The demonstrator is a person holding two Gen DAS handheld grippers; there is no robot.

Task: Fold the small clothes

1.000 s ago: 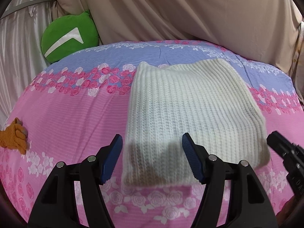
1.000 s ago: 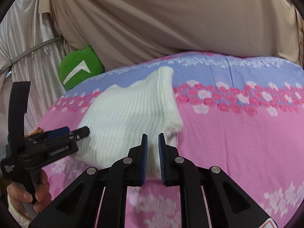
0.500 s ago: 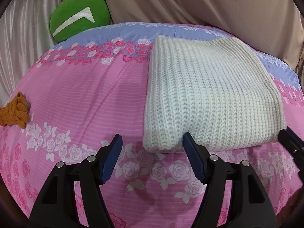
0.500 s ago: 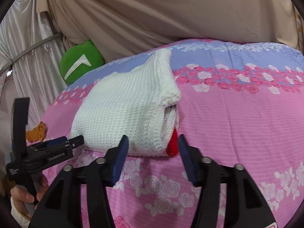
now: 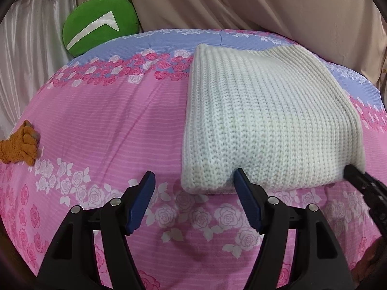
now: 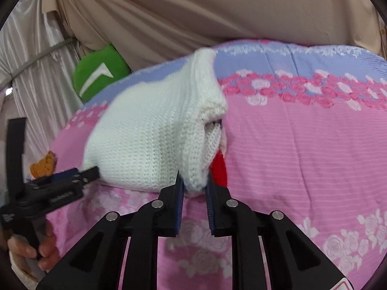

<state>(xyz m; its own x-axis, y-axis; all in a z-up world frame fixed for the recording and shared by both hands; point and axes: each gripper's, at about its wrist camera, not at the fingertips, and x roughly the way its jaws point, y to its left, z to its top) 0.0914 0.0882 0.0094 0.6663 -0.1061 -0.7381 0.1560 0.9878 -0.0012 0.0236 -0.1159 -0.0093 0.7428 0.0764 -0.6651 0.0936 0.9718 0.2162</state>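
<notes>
A folded white knit garment lies on the pink floral bedspread. My left gripper is open at its near left corner, with the right finger touching the near edge. In the right wrist view the same garment shows a red part under its right end. My right gripper is shut on the garment's near right corner. The left gripper also shows in the right wrist view, held by a hand.
A green cushion leans against the beige curtain at the back left. An orange glove lies at the bed's left edge. The right gripper's tip shows at the garment's near right corner.
The right gripper closed on the garment's near right corner after being open half a second ago. The left gripper moved closer to the near left corner and stayed open.
</notes>
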